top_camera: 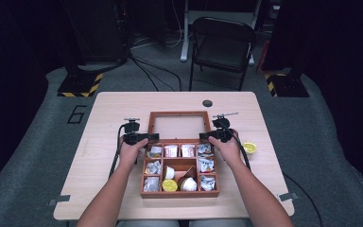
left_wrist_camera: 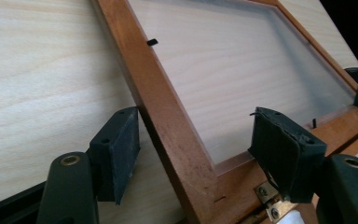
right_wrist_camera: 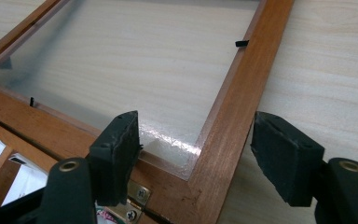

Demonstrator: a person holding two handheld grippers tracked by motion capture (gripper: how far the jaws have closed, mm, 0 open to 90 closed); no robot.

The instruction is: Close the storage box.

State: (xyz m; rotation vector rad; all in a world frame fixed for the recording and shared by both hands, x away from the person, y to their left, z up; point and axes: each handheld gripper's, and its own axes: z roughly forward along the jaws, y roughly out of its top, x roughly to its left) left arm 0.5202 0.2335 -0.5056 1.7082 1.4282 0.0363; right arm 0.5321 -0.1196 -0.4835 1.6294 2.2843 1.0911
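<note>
A wooden compartment box (top_camera: 179, 194) sits at the table's middle. Its glass-paned lid (top_camera: 152, 124) lies opened flat behind it. My left gripper (top_camera: 154, 137) is at the lid's near left corner and my right gripper (top_camera: 203, 136) at its near right corner. In the left gripper view the jaws (left_wrist_camera: 196, 126) straddle the lid's side rail (left_wrist_camera: 168, 116); the right pad stands well clear of it. In the right gripper view the jaws (right_wrist_camera: 196, 121) straddle the other side rail (right_wrist_camera: 233, 107) with a gap on each side. Both grippers are open.
The box holds several silver packets, small white cups and a yellow-lidded cup (top_camera: 169, 185). Another yellow-lidded cup (top_camera: 249, 147) rests on the table to the right of the box. A black folding chair (top_camera: 222, 42) stands beyond the table's far edge.
</note>
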